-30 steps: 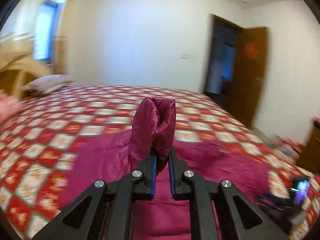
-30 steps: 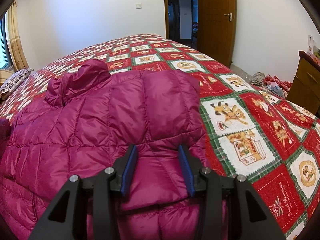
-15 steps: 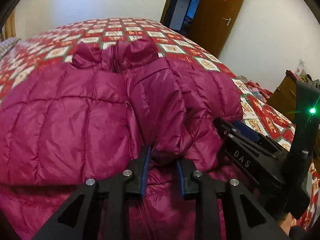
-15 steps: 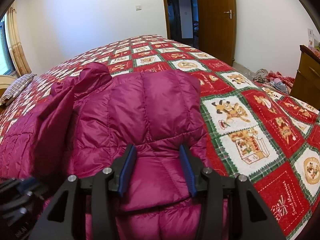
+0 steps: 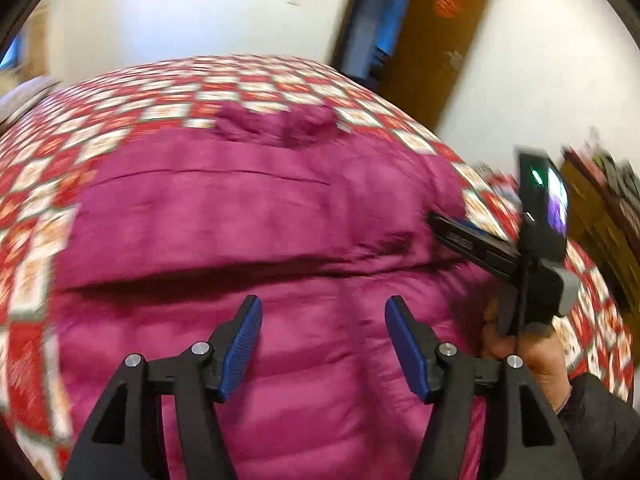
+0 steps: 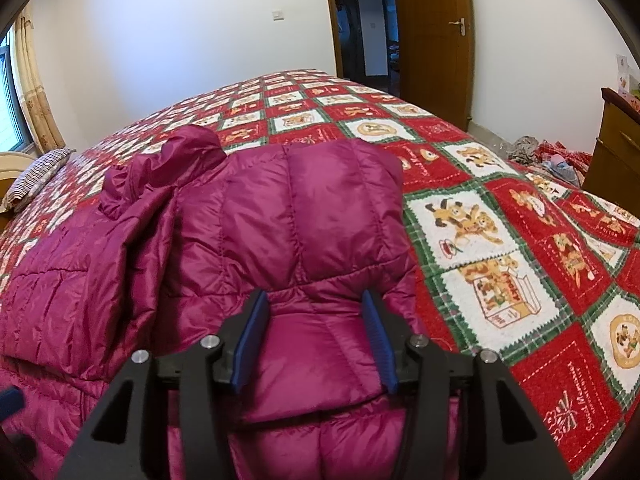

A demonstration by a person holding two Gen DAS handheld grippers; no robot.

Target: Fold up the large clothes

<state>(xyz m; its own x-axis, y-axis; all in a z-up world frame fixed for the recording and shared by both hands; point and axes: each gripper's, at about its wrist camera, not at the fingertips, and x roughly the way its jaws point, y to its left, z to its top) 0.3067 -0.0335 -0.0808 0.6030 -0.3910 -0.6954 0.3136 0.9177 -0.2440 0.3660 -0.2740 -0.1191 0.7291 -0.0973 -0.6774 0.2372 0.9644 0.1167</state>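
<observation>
The magenta puffer jacket (image 6: 304, 240) lies on the quilted bed (image 6: 500, 240) with both sleeves folded in; the lengthwise fold looks left to do. The left gripper (image 5: 322, 344) has just been opening and holds nothing, while the right gripper (image 6: 316, 336) has been opening around a sleeve, its jaws apart

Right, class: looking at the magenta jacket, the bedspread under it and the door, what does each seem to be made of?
Jacket: probably thin nylon or polyester shell with padded filling; glossy sheen, stitched puffy channels.
Bedspread: soft woven or printed cloth, matte, looks slightly fuzzy; red and white squares with bears.
Door: looks like wood or wood veneer, smooth brown finish, metal handle.
</observation>
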